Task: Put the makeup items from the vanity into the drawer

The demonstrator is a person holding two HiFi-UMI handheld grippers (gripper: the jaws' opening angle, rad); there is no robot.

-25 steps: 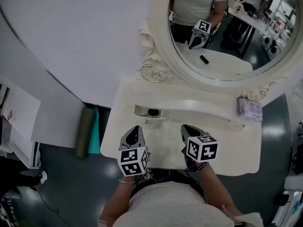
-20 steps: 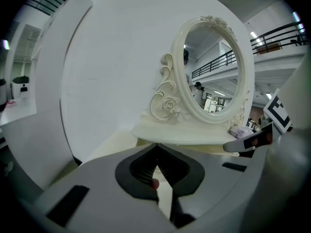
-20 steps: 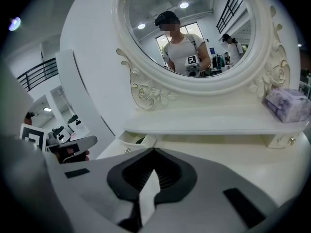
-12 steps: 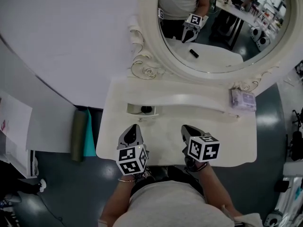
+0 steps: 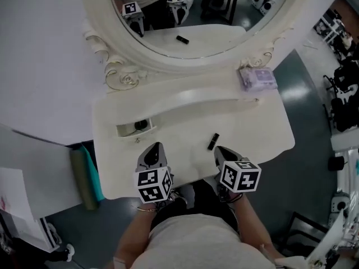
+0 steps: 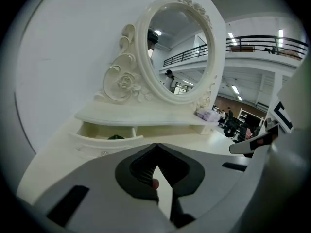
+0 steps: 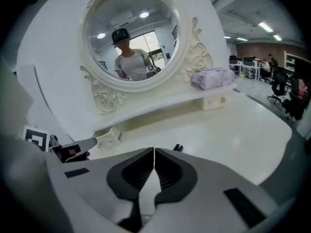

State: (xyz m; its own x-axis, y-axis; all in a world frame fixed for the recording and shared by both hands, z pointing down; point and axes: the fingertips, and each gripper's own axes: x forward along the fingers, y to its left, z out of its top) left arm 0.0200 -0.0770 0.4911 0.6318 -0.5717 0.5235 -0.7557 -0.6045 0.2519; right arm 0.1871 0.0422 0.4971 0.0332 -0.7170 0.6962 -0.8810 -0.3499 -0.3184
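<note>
- The left claw [image 6: 155,148] hovers over the near edge of the vanity top [image 5: 255,130], in front of the drawer and slightly to its right. Its jaws are together with nothing between them, so it carries nothing and looks parked.
- The right claw [image 7: 154,152] hangs at the same near edge, further right of the drawer. Its jaws are pressed together too, and empty. It points toward the black tube, which I judge to be its target, so the jaws must part before any pickup.
- The black tube [image 5: 213,141] lies flat on the vanity top, right of the drawer and just beyond the right claw's tip, apart from it. It is the makeup item lying out in the open.
- The drawer [image 5: 133,128] stands pulled out under the left end of the curved shelf [image 5: 185,102], so things can be dropped straight in. A dark thing [image 5: 140,124] lies inside.
- The purple pouch [image 5: 258,78] sits on the shelf, far right of the drawer, against the mirror frame. I cannot tell whether it counts as makeup.
- The mirror [image 5: 190,15] rises behind the drawer and reflects both claws and the tube.
</note>
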